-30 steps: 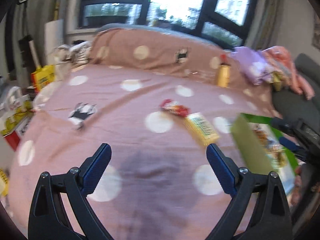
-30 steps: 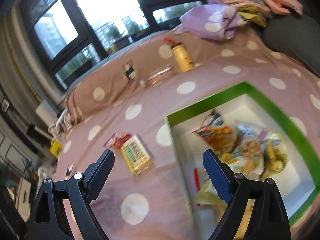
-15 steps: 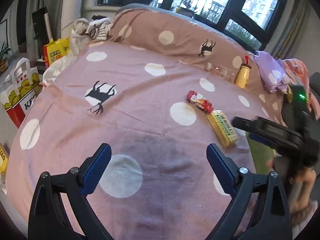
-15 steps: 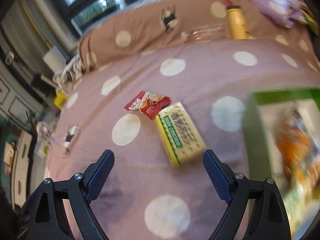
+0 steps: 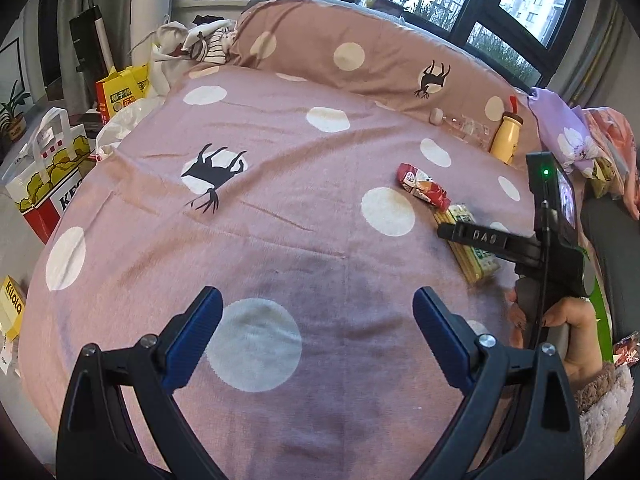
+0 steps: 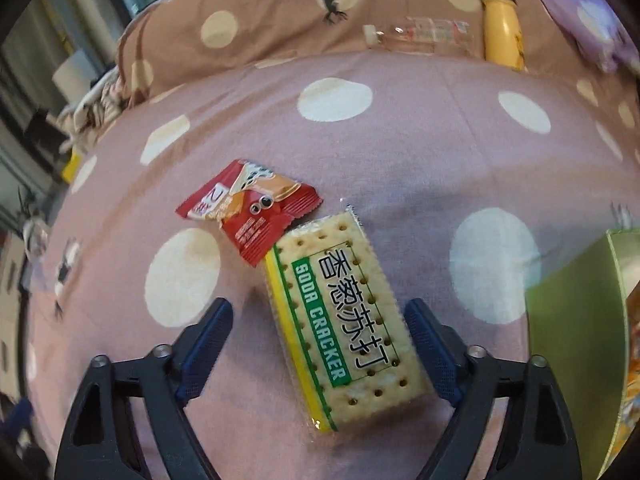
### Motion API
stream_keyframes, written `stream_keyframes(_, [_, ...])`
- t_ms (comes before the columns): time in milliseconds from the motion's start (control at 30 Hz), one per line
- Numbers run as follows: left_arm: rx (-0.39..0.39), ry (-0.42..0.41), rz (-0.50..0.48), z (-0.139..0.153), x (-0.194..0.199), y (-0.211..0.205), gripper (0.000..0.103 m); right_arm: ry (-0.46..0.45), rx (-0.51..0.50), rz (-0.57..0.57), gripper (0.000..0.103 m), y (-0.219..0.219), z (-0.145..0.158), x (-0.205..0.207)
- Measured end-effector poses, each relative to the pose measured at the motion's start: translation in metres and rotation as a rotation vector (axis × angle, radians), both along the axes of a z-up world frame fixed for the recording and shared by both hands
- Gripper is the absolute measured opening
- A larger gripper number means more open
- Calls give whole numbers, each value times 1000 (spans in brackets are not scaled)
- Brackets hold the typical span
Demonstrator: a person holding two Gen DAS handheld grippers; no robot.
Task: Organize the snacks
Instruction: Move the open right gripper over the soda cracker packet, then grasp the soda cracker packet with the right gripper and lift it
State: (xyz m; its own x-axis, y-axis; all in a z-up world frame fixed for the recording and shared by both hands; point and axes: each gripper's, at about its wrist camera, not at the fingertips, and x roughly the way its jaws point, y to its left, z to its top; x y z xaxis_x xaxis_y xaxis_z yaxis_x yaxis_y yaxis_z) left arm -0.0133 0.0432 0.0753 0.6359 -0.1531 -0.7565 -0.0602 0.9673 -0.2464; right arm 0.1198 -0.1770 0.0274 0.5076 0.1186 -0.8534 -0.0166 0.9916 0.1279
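Note:
A soda cracker pack (image 6: pixel 344 320) in yellow, green and white lies on the pink dotted bedspread (image 6: pixel 400 152). A red snack packet (image 6: pixel 252 212) touches its far corner. My right gripper (image 6: pixel 320 332) is low over the crackers with its jaws closing around the pack. The right pad is near the pack's edge and the left pad stands clear of it. In the left wrist view the same cracker pack (image 5: pixel 472 248) and red packet (image 5: pixel 424 188) lie at the right, under the right tool held by a hand (image 5: pixel 568 328). My left gripper (image 5: pixel 316 320) hangs open over bare bedspread.
A green box (image 6: pixel 568 320) with snacks inside stands at the right edge. A yellow bottle (image 6: pixel 502 32) and a clear plastic bottle (image 6: pixel 424 36) lie against the dotted pillow (image 6: pixel 280 8). Paper bags (image 5: pixel 52 176) stand beside the bed's left side.
My right gripper swung from above the green box to the cracker pack, came down close over it, and its jaws narrowed. The left gripper shifted a little and stays open.

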Motion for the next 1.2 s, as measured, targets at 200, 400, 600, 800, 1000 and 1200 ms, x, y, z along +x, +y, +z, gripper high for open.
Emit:
stream_keyframes(200, [16, 10, 9, -2, 1, -2, 96, -5, -17, -41, 56, 4, 3, -12])
stream_keyframes(400, [4, 16, 20, -2, 0, 1, 96, 8, 112, 0, 56, 12, 18, -44])
stream_keyframes(600, [-3, 33, 34, -4, 1, 4, 96, 40, 207, 59, 56, 29, 23, -88])
stream_keyframes(800, [26, 50, 36, -7, 0, 1, 95, 113, 254, 16, 56, 41, 6, -118])
stream_keyframes(1000, [17, 56, 8, -10, -1, -4, 92, 103, 258, 4, 63, 29, 13, -123])
stream_keyframes(1200, [-67, 120, -88, -20, 1, -21, 71, 25, 409, -42, 69, -2, 26, -129])
